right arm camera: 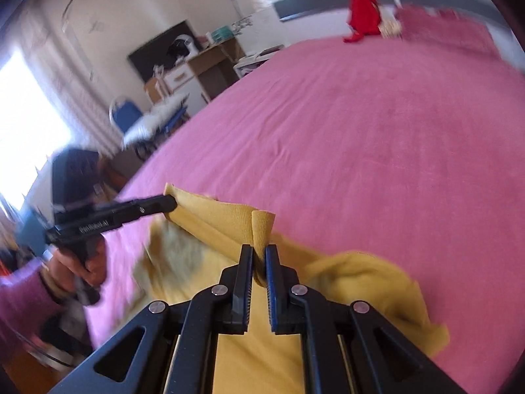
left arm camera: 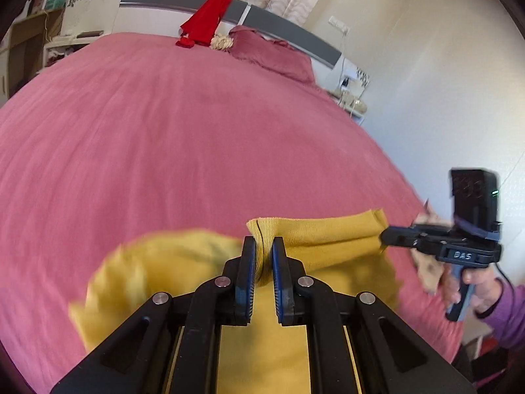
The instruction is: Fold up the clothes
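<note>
A mustard-yellow knit garment point(left arm camera: 328, 229) hangs stretched between both grippers above the pink bedspread point(left arm camera: 164, 131). My left gripper point(left arm camera: 264, 241) is shut on one corner of its ribbed edge, which pokes up between the pads. In the left wrist view the right gripper point(left arm camera: 385, 239) pinches the other end of that edge at the right. In the right wrist view my right gripper point(right arm camera: 259, 249) is shut on a folded corner of the yellow garment point(right arm camera: 213, 216), and the left gripper point(right arm camera: 170, 203) grips the far end at the left. The rest of the cloth sags below, blurred.
A red garment point(left arm camera: 205, 19) hangs over the grey headboard point(left arm camera: 285, 29), next to a pink pillow point(left arm camera: 275, 54). A nightstand point(left arm camera: 352, 98) stands by the right wall. In the right wrist view a desk point(right arm camera: 210, 69) and a blue chair point(right arm camera: 131, 115) stand past the bed's left edge.
</note>
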Motion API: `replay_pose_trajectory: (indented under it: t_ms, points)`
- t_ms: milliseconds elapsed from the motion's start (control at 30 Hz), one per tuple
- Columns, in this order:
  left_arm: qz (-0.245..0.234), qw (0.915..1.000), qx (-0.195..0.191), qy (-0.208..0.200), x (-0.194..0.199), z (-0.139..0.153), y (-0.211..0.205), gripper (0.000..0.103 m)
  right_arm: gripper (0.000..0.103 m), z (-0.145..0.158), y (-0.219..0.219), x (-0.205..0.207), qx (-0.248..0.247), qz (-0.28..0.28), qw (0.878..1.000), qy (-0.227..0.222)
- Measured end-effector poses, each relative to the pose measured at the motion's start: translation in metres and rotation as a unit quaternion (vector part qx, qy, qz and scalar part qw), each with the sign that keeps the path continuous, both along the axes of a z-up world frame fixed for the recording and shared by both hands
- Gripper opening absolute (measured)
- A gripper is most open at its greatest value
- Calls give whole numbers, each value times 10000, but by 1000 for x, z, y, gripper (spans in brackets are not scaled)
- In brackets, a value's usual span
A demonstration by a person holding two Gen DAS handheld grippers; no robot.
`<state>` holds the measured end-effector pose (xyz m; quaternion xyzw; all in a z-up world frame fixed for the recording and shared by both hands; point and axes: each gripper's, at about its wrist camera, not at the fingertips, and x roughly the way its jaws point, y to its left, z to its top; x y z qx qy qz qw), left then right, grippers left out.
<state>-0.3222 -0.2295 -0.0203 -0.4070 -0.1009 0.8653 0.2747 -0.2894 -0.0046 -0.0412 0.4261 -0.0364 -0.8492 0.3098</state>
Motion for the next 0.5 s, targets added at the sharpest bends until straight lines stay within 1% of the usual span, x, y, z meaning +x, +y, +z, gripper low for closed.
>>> replay_pose_trajectory:
  t_ms: [100,200,233,267,300,400,467,500]
  points:
    - [203,9995,-128,-204,30,-32,2,10,9,-18,-27,40,741,220,9955,542]
    - [378,9980,-134,-495,51,-57,0,11,11,-46,-39,62,1081,146,9934,367]
    - [352,9979,-117,-529,61,-59,-2,12,12,-53,-39,70,1157,133,9927,312]
    - [302,9980,-95,-544,72,-59,-6,12,18,-60,-38,79,1216,142,9922,232]
    - [251,9981,-74,-560,82,-60,-9,12,19,-65,-35,87,1270,160,9917,111]
    - [99,9981,-9,-605,114,-60,-19,13,19,-77,-19,117,1350,181,9905,-199]
    - [-82,9978,-304,-589,142,-61,-23,13,19,-78,-6,132,1336,82,9906,-278]
    - [-107,9975,-470,-523,148,-60,-23,13,19,-75,0,136,1241,-8,9918,-292]
